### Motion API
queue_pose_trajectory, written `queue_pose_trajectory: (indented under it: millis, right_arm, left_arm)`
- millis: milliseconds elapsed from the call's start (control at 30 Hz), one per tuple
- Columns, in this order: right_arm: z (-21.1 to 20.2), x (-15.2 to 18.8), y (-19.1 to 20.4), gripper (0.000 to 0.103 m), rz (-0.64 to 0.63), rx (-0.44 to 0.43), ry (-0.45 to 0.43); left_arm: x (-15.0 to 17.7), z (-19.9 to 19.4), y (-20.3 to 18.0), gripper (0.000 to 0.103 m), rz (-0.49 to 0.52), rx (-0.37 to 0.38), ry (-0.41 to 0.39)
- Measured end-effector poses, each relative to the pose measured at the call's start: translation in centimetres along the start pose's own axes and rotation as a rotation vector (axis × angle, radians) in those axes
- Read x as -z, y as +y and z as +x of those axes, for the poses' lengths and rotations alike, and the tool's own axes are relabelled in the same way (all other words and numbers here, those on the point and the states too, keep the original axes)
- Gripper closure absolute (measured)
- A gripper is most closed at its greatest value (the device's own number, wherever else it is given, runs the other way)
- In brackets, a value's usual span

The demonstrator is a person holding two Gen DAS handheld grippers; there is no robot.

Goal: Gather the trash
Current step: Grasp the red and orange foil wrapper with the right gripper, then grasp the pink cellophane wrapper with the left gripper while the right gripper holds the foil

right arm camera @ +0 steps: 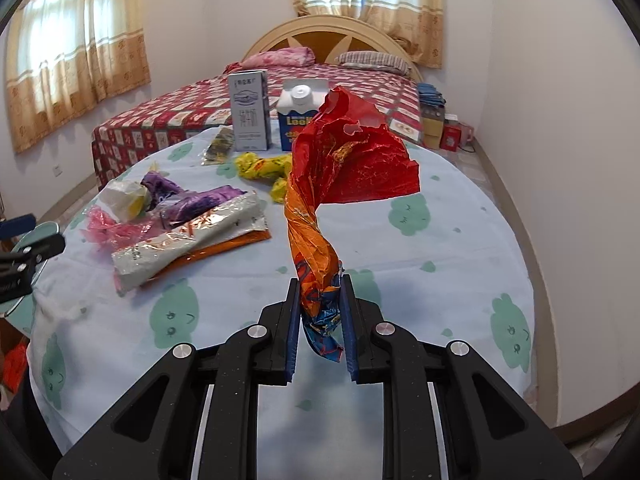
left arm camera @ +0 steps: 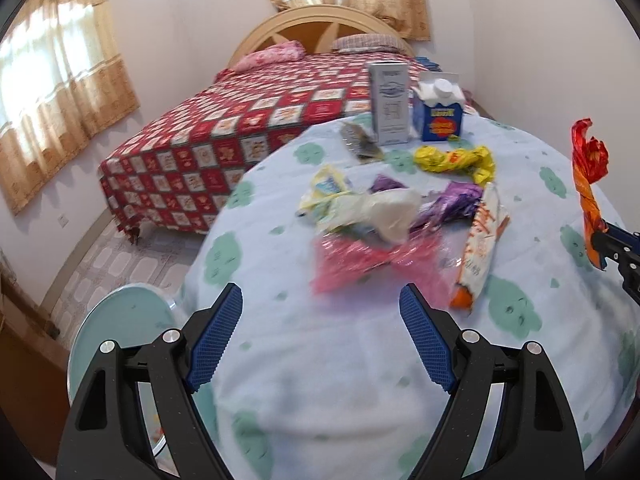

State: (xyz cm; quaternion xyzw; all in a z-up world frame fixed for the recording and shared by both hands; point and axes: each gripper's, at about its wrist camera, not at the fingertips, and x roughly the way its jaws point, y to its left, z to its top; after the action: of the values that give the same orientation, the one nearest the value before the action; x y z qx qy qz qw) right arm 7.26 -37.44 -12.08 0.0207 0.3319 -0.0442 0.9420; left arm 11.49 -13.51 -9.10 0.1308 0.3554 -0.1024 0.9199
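Barely begun: one wrapper lifted, the rest still on the table.
Your right gripper (right arm camera: 320,312) pinches the red-orange wrapper (right arm camera: 320,216) above the tablecloth (right arm camera: 420,280); your left gripper (left arm camera: 320,336) gapes empty before the pink bag (left arm camera: 360,264), other wrappers and two cartons (left arm camera: 416,100).

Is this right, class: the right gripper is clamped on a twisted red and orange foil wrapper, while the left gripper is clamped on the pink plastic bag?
Not quite. The left gripper is open and empty, short of the pink plastic bag, as the left wrist view shows. The right gripper does clamp the twisted red and orange foil wrapper.
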Motion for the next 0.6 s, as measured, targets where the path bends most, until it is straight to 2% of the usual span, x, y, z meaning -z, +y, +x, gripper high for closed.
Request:
queue_pose_trajectory:
  millis: [133,300,333,367,433,467,600]
  right_arm:
    - [-0.1,0.3,-0.4,0.083,0.014,-0.017,-0.012]
    - [0.1,0.4,-0.3,0.083,0.019,-0.038,-0.012]
    - [0.1,0.4,-0.3,0.083,0.019,-0.041,-0.012]
    - [0.1,0.4,-0.3,0.083,0.019,-0.043,-0.012]
    - [0.0,0.4,-0.2,0.083,0.015,-0.046,-0.012]
    - [-0.2,0.4,0.0,0.083,0.011,-0.047,-0.013]
    - [-0.7,0.6,0.5,0.083,0.003,-0.052,-0.019]
  left_arm:
    - [-0.1,1.9,-1.2,0.023,0.059,-0.016,0.028]
    - [-0.3,4.2,-1.4,0.027,0.071,-0.026,0.065]
    - [-0.4,4.3,-1.4,0.041,0.072,-0.021,0.066]
    - [-0.6,4.6,-1.5,0.050,0.075,-0.005,0.071]
    - [-0.6,4.8,-1.5,0.078,0.070,0.023,0.086]
    - [-0.6,4.8,-1.5,0.082,0.071,0.033,0.091]
    - [-0.4,3.9,-1.1,0.087,0.070,0.044,0.079]
